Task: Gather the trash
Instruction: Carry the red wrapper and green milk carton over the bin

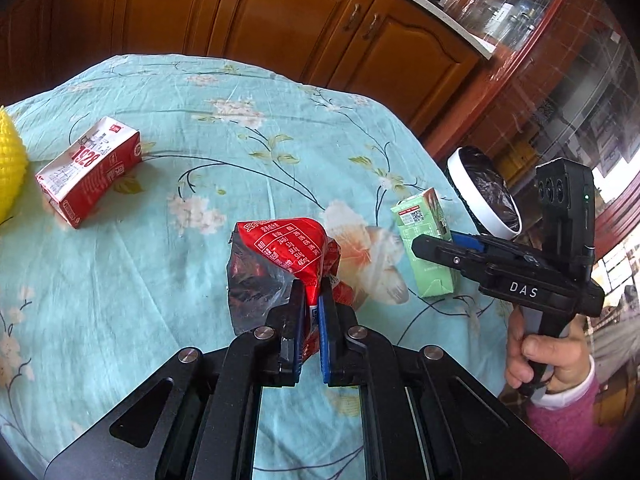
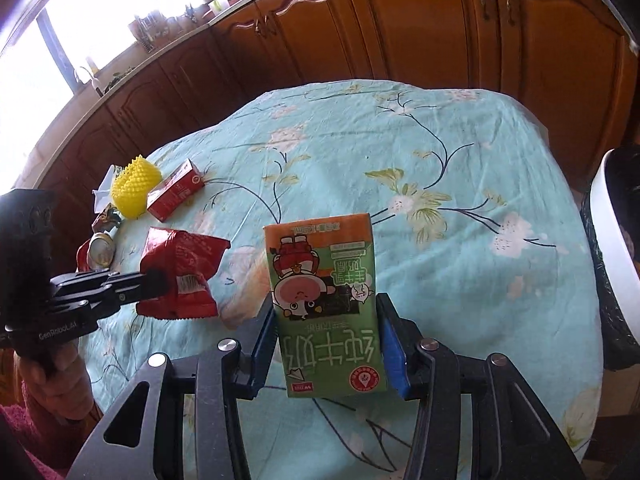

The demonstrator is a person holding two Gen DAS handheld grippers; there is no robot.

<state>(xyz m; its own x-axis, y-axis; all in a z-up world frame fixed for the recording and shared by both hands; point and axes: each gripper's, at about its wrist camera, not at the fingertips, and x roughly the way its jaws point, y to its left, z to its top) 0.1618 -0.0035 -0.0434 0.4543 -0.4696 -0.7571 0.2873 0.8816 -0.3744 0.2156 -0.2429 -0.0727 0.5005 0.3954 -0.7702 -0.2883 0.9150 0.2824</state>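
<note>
My left gripper point(image 1: 310, 284) is shut on the edge of a crumpled red snack wrapper point(image 1: 276, 248), which hangs just over the floral tablecloth point(image 1: 240, 120). In the right wrist view the same wrapper point(image 2: 180, 264) shows in the left gripper point(image 2: 156, 280) at the left. My right gripper point(image 2: 328, 304) holds a green milk carton point(image 2: 324, 280) upside down, its blue pads point(image 2: 390, 340) pressed on both sides. The carton point(image 1: 424, 220) and right gripper point(image 1: 430, 248) appear at the table's right edge, near a white-rimmed bin point(image 1: 456, 168) lined with a black bag.
A red milk carton point(image 1: 90, 170) lies on the table's left side beside a yellow foam net point(image 2: 132, 186). White paper point(image 2: 102, 192) and small foil scraps point(image 2: 100, 252) lie near the left edge. The bin point(image 2: 612, 240) stands beyond the right edge. Wooden cabinets point(image 2: 420, 32) run behind.
</note>
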